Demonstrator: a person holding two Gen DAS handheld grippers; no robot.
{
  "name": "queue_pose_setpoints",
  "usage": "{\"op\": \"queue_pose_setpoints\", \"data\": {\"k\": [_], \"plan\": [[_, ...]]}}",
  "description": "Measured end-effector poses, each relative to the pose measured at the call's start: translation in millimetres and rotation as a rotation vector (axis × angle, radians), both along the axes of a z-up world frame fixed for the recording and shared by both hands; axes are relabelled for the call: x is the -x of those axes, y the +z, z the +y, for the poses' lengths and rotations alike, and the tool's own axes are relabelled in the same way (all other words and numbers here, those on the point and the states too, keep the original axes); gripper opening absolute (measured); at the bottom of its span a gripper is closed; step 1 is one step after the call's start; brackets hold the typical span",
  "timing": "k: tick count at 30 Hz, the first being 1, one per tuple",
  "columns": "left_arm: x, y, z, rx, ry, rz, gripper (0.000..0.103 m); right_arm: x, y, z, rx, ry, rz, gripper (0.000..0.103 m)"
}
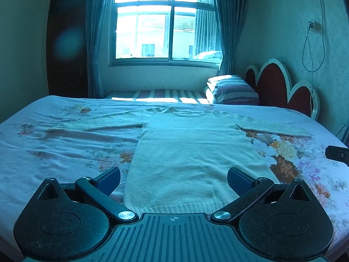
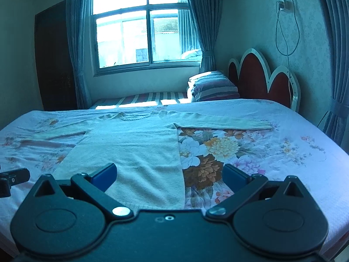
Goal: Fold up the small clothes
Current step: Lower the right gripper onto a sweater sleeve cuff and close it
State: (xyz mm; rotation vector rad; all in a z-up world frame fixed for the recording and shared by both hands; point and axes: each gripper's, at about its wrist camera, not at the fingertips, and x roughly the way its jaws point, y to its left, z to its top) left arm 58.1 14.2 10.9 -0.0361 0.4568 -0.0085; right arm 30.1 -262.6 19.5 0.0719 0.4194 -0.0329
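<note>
A pale cream knitted sweater (image 1: 187,150) lies flat on the floral bedsheet (image 1: 54,150), hem toward me, both sleeves spread out sideways. My left gripper (image 1: 173,180) hovers open above the hem, its blue pads wide apart with nothing between them. In the right wrist view the same sweater (image 2: 135,148) fills the left half, its right sleeve (image 2: 224,122) stretched toward the headboard side. My right gripper (image 2: 170,175) is open over the sweater's lower right edge, holding nothing. Each gripper's tip shows at the edge of the other's view.
The bed's floral sheet (image 2: 272,152) stretches right of the sweater. Behind it stand a striped bed with folded striped bedding (image 1: 233,90), a red scalloped headboard (image 1: 277,85), a curtained window (image 1: 163,21) and a dark door (image 1: 65,43). A cable hangs on the right wall.
</note>
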Motion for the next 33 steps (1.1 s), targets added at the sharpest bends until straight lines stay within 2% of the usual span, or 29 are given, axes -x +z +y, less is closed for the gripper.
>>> {"op": "queue_pose_setpoints", "data": {"k": [3, 5, 7, 10, 11, 13, 15, 20, 24, 29, 33], "plan": [[-33.6, -2.8, 5.7, 0.013, 0.007, 0.008, 0.103, -26.3, 5.0, -29.7, -0.053, -0.042, -0.028, 0.101], [-58.2, -7.9, 6.2, -0.014, 0.018, 0.017, 0.103, -49.7, 7.6, -53.1, -0.105, -0.074, -0.032, 0.095], [-90.6, -15.6, 5.9, -0.036, 0.030, 0.037, 0.103, -74.3, 8.3, -74.3, -0.140, -0.112, -0.029, 0.079], [-134.9, -25.1, 9.2, -0.014, 0.050, 0.070, 0.103, -119.1, 6.7, -109.5, -0.208, -0.163, -0.026, 0.071], [-150.3, -28.6, 10.2, -0.001, 0.056, 0.080, 0.103, -134.9, 4.9, -121.9, -0.229, -0.186, -0.020, 0.066], [-178.0, -35.0, 12.3, 0.009, 0.068, 0.110, 0.103, -167.1, 0.0, -149.6, -0.283, -0.227, -0.014, 0.049], [-201.1, -39.1, 14.7, 0.010, 0.075, 0.137, 0.103, -197.7, -8.2, -179.0, -0.338, -0.287, -0.006, 0.043], [-241.9, -51.9, 24.6, -0.008, 0.098, 0.205, 0.103, -254.2, -52.0, -257.7, -0.538, -0.444, -0.006, 0.037], [-249.5, -56.1, 29.6, -0.034, 0.146, 0.240, 0.103, -281.0, -99.9, -310.3, -0.714, -0.557, 0.018, 0.032], [-244.6, -51.3, 26.0, -0.082, 0.221, 0.265, 0.103, -304.4, -138.1, -338.5, -0.790, -0.557, 0.026, 0.033], [-235.1, -46.2, 21.8, -0.079, 0.286, 0.273, 0.103, -320.0, -153.3, -352.3, -0.843, -0.544, 0.031, 0.031]]}}
